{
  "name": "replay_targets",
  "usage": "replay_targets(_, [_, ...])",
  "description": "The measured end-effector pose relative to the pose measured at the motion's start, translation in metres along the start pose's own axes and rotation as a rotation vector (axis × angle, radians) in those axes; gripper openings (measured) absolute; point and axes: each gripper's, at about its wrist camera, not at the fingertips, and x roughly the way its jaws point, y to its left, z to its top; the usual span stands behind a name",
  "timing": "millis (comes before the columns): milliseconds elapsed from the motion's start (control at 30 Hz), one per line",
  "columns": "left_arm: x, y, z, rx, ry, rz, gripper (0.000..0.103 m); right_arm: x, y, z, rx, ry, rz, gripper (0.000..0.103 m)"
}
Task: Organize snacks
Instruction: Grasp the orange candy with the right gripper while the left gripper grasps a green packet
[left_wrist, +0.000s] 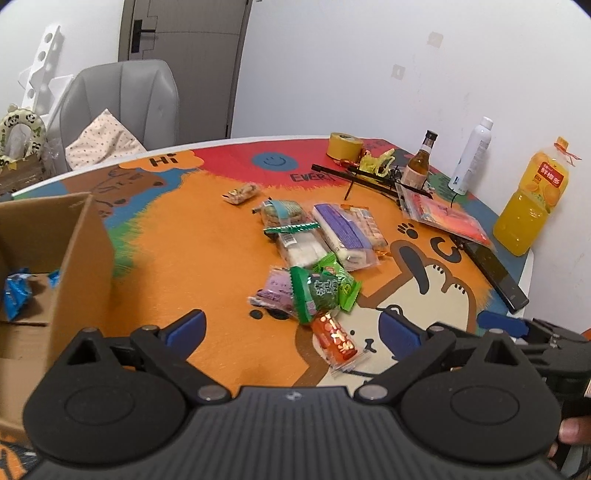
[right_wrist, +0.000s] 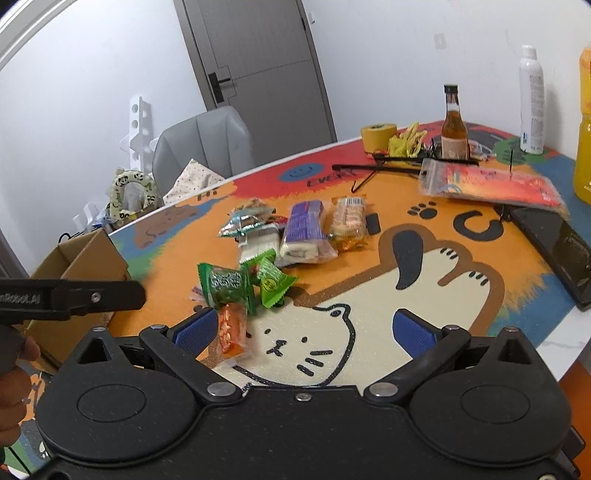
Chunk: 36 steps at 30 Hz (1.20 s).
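- The snack packets, such as the dark green packet and the orange packet, are glossy plastic film that catches the light.
- The cardboard box is matt brown corrugated card.
- The table mat looks smooth, printed, with a faint sheen.
- The left gripper has matt black plastic, finely ribbed blue pads and small bright metal pivot pins.
- The juice bottle is clear, shiny plastic.
- The brown bottle looks like glass.
- The chair is smooth grey upholstery.
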Motion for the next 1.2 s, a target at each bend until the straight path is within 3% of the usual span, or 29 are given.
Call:
replay_targets(100, [0.010,-0.003,0.002,0.005,0.003,-0.008,0.089,0.007,-0.002,-0.002,-0.001,0.014,0.030,0.098])
replay_targets(233, [0.026,-0.002,0.003,-0.019,0.024,-0.024,0.063,0.021,-0.002,-0.005,0.021,0.064,0.097,0.076])
replay_targets(300, [0.032,0.001,0.001,-0.034,0.044,-0.039,0.055,0.031,0.000,-0.006,0.033,0.092,0.126,0.070])
replay_targets(400, [0.041,0.005,0.000,-0.041,0.070,-0.044,0.048,0.042,0.005,-0.009,0.042,0.122,0.159,0.065])
replay_targets(467, [0.044,0.007,-0.001,-0.037,0.078,-0.044,0.047,0.048,0.008,-0.009,0.053,0.134,0.183,0.064])
replay_targets(700, [0.050,0.015,0.002,-0.050,0.075,-0.045,0.047,0.066,0.023,-0.009,0.033,0.170,0.212,0.043])
replay_targets(800, [0.053,0.017,0.003,-0.054,0.077,-0.049,0.048,0.067,0.026,-0.008,0.007,0.177,0.206,0.024])
replay_targets(1200, [0.068,0.005,0.005,-0.019,0.078,-0.066,0.058,0.056,0.011,-0.008,0.033,0.175,0.148,0.019])
